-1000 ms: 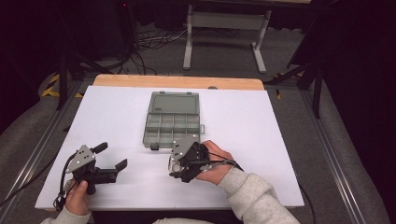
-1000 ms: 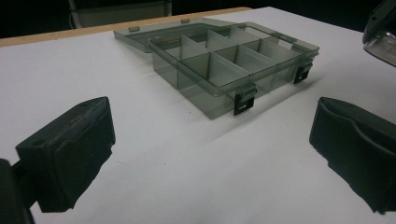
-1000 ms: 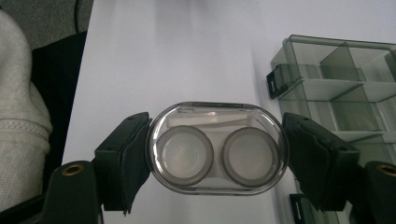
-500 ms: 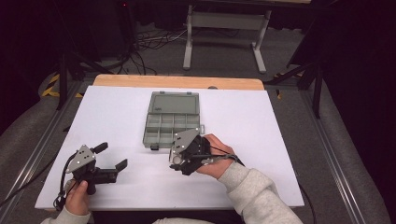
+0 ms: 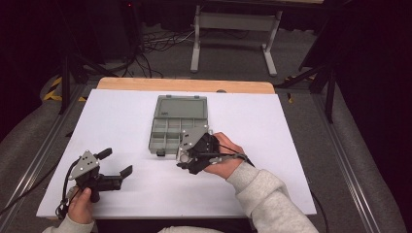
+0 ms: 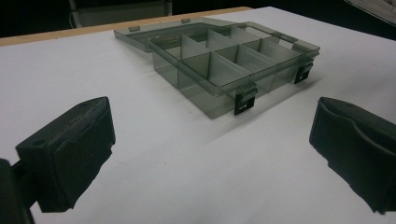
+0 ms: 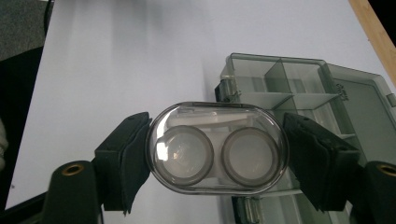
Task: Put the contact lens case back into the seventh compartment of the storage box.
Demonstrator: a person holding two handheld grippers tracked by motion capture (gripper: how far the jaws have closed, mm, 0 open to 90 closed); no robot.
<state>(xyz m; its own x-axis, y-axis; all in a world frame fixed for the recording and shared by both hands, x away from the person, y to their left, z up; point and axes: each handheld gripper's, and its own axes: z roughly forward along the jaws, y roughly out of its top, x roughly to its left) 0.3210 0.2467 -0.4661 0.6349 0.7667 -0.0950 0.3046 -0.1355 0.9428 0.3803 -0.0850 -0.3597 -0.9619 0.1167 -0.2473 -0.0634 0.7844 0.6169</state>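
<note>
Now, at 7 o'clock on the white table (image 5: pixel 291 116), your left gripper (image 5: pixel 114 166) rests with its jaws wide open, holding nothing, just like a second ago. At 12 o'clock from it sits the smoky plastic box (image 5: pixel 177 127), lid flat open, its little square pockets empty. Your right gripper (image 5: pixel 187 156) has slid closer to the box, jaws squeezing a clear, smooth oval case (image 7: pixel 217 148) with two round cups. It looks ready to go in.

Your left gripper (image 5: pixel 115 163), held low at the table's near left corner, has its fingers (image 6: pixel 70 154) spread wide and empty, while your right gripper (image 5: pixel 183 156) near the middle clamps both fingers (image 7: pixel 128 158) against a clear oval case (image 7: pixel 217 148).
</note>
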